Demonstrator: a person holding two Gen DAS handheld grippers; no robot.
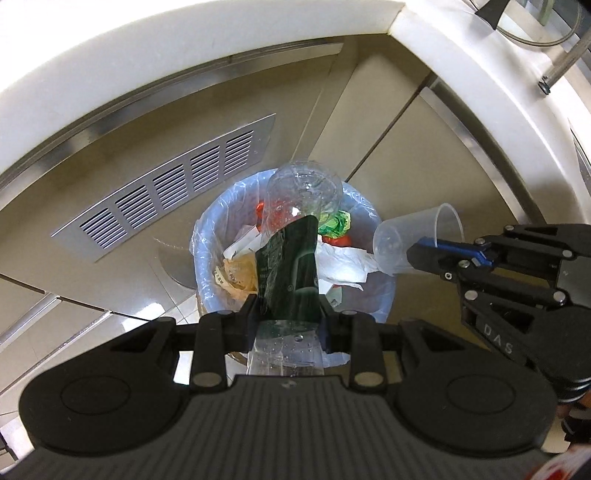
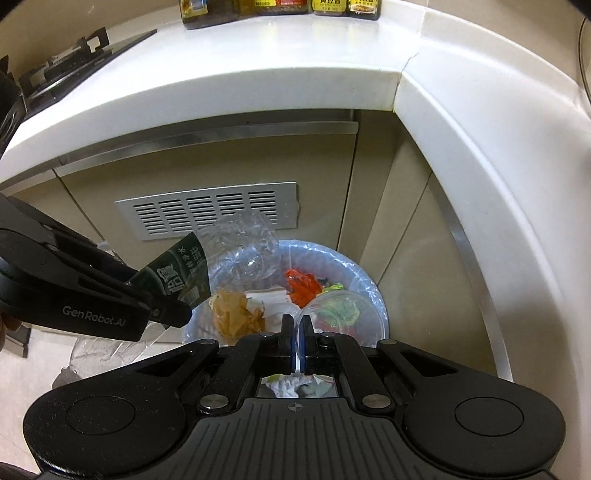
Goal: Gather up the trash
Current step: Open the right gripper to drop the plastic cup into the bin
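Note:
My left gripper [image 1: 288,314] is shut on a crushed clear plastic bottle [image 1: 295,236] with a dark green label and holds it above the bin. It also shows in the right wrist view [image 2: 162,310] at the left, with the bottle [image 2: 229,247]. My right gripper [image 2: 297,339] is shut on the rim of a clear plastic cup [image 2: 340,314]. In the left wrist view the right gripper [image 1: 428,254] holds the cup [image 1: 417,240] tilted over the bin's right edge. The bin [image 1: 207,295], lined with a clear bag, holds paper, red and green wrappers.
The bin [image 2: 369,284] stands on the floor in the corner of beige cabinets under a white countertop [image 2: 258,77]. A metal vent grille [image 2: 207,214] is behind it. Sauce bottles [image 2: 280,7] and a gas hob [image 2: 62,62] are on the counter.

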